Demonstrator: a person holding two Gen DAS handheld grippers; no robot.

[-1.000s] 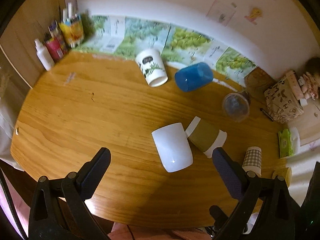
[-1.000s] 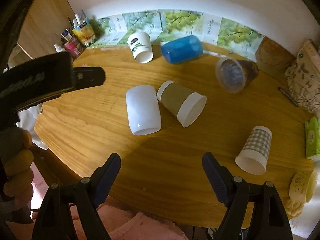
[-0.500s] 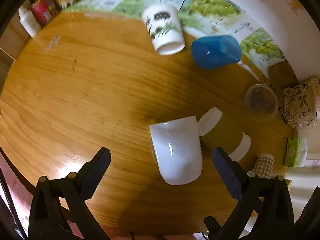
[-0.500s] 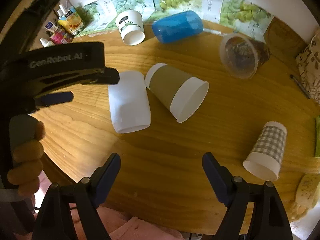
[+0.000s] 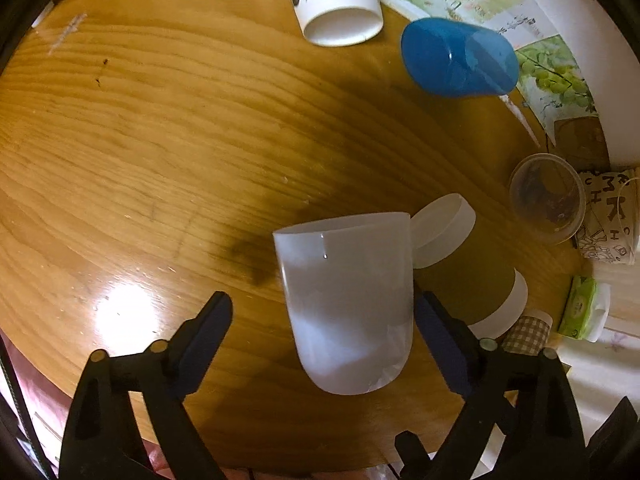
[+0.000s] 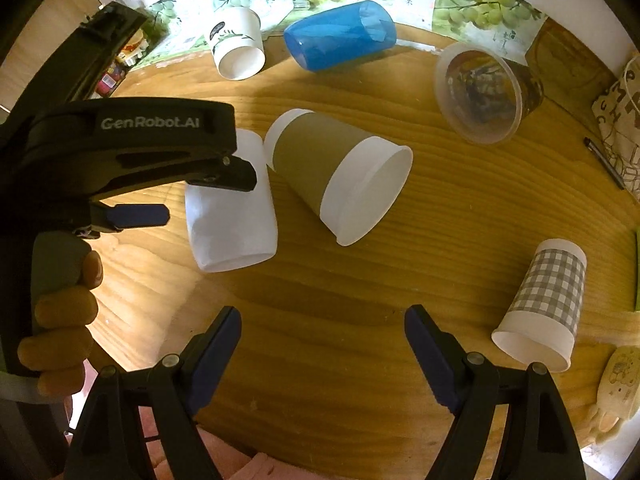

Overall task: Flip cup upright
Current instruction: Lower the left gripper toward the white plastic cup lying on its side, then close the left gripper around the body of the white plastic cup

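A plain white cup (image 5: 348,300) lies on its side on the wooden table (image 5: 160,152), mouth toward me. My left gripper (image 5: 324,316) is open, its fingers on either side of the cup, the right finger (image 5: 440,332) close to its wall. In the right wrist view the white cup (image 6: 232,220) lies partly under the left gripper's body (image 6: 132,148). My right gripper (image 6: 322,340) is open and empty above the table's near edge. A brown-sleeved cup (image 6: 340,180) lies on its side touching the white cup.
Also lying on their sides are a blue cup (image 6: 340,34), a leaf-print paper cup (image 6: 238,50) and a clear plastic cup (image 6: 484,92). A checked paper cup (image 6: 544,304) stands upside down at the right. A patterned bag (image 5: 608,216) and a tissue pack (image 5: 580,308) sit at the right edge.
My left gripper has moved forward and down, so the white cup now sits between its open fingers. My right gripper has come slightly closer to the table.
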